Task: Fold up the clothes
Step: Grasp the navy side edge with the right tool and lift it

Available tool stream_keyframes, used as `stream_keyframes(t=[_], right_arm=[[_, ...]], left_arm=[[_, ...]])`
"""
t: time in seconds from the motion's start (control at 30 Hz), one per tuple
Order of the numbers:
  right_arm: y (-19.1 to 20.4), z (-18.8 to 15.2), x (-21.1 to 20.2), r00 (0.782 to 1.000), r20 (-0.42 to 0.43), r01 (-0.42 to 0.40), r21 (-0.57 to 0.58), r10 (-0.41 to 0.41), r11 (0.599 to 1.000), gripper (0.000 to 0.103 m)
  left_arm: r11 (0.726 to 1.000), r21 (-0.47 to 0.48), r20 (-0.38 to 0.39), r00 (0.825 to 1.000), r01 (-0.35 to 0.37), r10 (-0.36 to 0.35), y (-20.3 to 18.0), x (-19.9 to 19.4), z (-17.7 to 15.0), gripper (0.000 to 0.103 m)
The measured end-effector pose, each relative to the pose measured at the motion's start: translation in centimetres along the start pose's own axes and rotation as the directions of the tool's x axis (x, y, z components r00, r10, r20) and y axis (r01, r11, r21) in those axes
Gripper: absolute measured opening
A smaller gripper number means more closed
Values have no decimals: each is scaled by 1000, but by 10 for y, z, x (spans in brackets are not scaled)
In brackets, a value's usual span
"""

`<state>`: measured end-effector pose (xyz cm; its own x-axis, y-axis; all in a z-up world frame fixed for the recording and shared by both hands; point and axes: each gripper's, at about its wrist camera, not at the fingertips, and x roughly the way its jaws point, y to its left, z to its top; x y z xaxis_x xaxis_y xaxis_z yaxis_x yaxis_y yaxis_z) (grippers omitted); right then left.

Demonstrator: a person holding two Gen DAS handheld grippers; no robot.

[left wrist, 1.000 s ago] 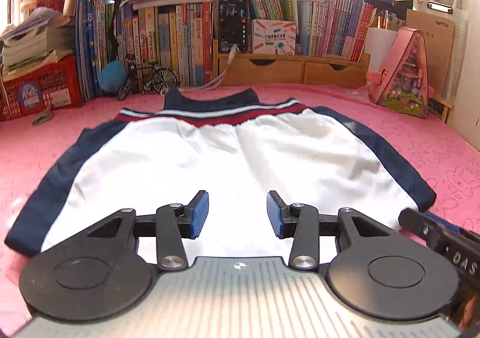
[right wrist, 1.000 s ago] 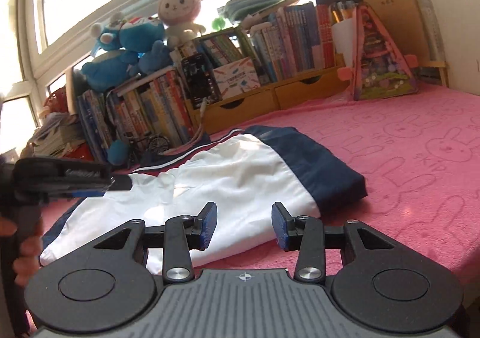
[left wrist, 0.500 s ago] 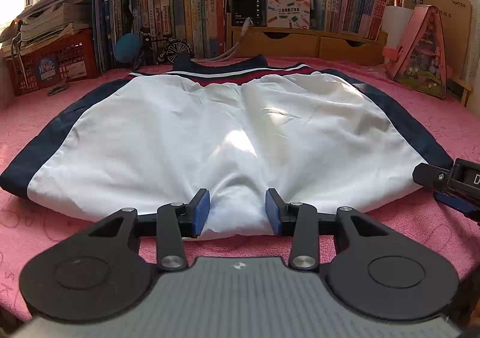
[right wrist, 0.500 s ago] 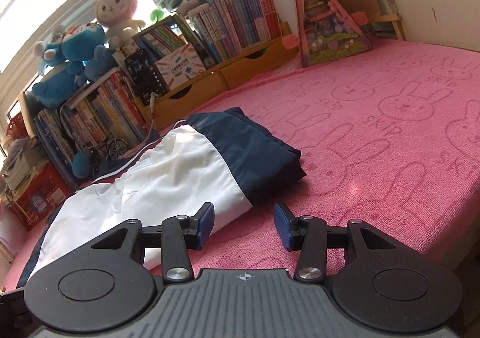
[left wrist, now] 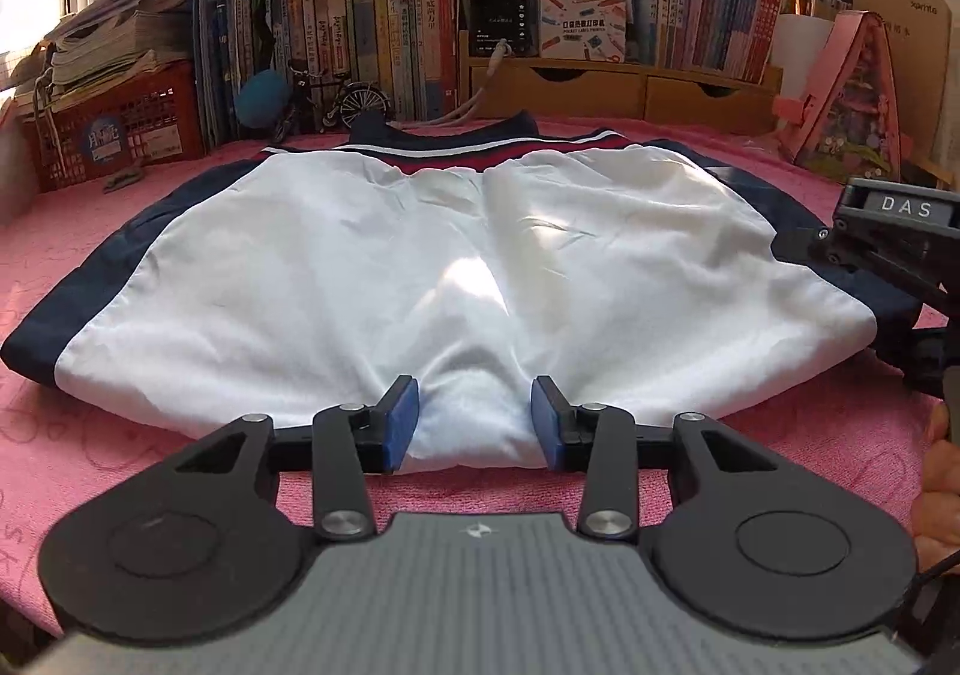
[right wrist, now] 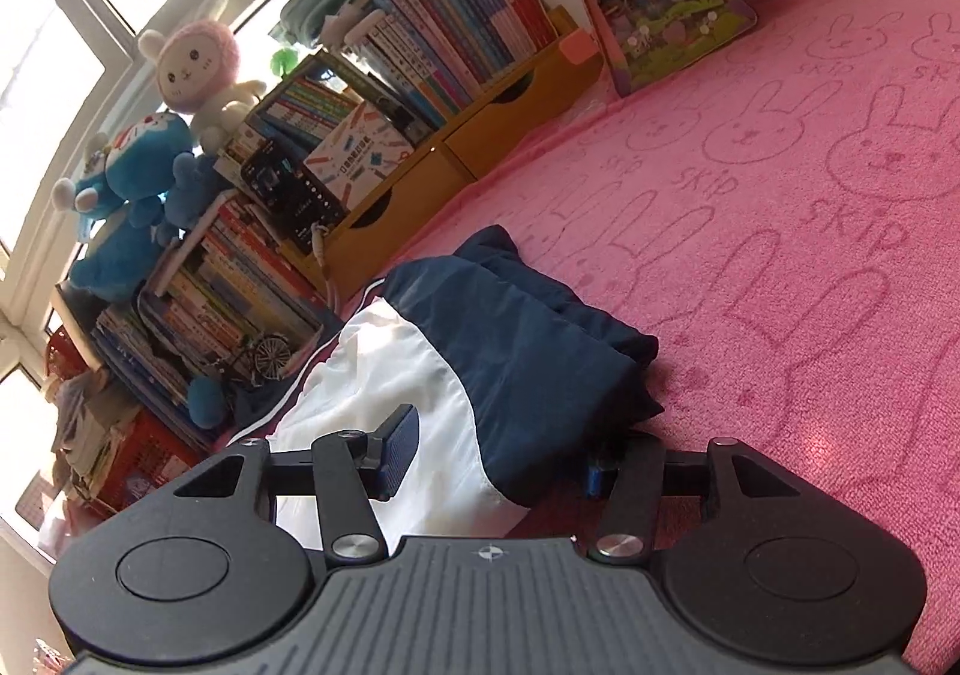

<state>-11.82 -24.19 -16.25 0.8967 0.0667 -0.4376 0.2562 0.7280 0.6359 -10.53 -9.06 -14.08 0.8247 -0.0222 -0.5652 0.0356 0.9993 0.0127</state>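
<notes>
Shorts (left wrist: 420,267) lie flat, waistband at frame top, long axis left-right; left tool (left wrist: 474,416) open astride centre hem, right tool (right wrist: 498,453) open around the navy corner.

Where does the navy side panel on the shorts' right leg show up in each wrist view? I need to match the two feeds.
Left wrist view: the navy side panel runs along the right edge of the shorts, ending under the right gripper.
Right wrist view: the panel lies centre frame, its near corner between the open fingers of the right gripper.
Shared landmark: the pink triangular toy house.
</notes>
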Motion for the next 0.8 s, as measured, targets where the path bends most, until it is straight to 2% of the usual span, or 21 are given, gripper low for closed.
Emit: stream_keyframes(t=[0.1,0.13,0.17,0.2,0.23,0.27,0.33,0.4,0.47,0.5,0.57,0.63,0.7,0.77,0.8], right_arm=[[5,8,14,1000,-14,-6,-28,5,1000,67],[7,11,18,1000,-20,-3,-31,2,1000,66],[8,13,21,1000,-25,0,-34,-1,999,62],[10,16,26,999,-38,20,-40,-21,999,42],[13,19,31,998,-53,44,-47,-46,998,31],[17,22,31,998,-52,43,-62,-46,997,30],[27,27,30,998,-44,32,-95,-36,995,21],[57,37,23,1000,-23,-23,-198,18,980,17],[94,47,19,995,-24,-95,-309,92,946,16],[116,51,18,990,-40,-142,-364,137,920,16],[161,36,27,971,-127,-239,-468,202,851,16],[207,18,37,941,-225,-336,-554,252,761,16],[252,1,47,901,-325,-431,-621,286,654,16],[298,-17,57,853,-426,-522,-666,303,533,16],[312,-35,65,823,-488,-566,-666,291,485,16]], left_arm=[[1000,-24,7,1000,18,-18,4,0,0,39],[999,-32,8,1000,26,-25,6,0,0,39],[999,-38,10,999,32,-31,7,0,0,39],[999,-41,13,999,37,-36,7,-1,-1,40],[998,-43,17,999,42,-41,8,-1,-1,40],[997,-51,20,999,50,-50,10,-1,-2,40],[996,-65,25,997,68,-67,13,-1,-3,40],[992,-90,28,995,94,-92,18,-1,-3,40],[984,-118,35,991,134,-130,25,-1,-4,39],[977,-136,44,986,167,-163,31,0,-6,38],[949,-177,60,965,262,-255,50,3,-10,38],[879,-292,84,926,376,-368,79,8,-16,38],[792,-400,105,882,461,-460,108,10,-22,37],[729,-467,131,855,500,-502,130,9,-28,36],[724,-469,136,851,506,-507,134,8,-31,33]])
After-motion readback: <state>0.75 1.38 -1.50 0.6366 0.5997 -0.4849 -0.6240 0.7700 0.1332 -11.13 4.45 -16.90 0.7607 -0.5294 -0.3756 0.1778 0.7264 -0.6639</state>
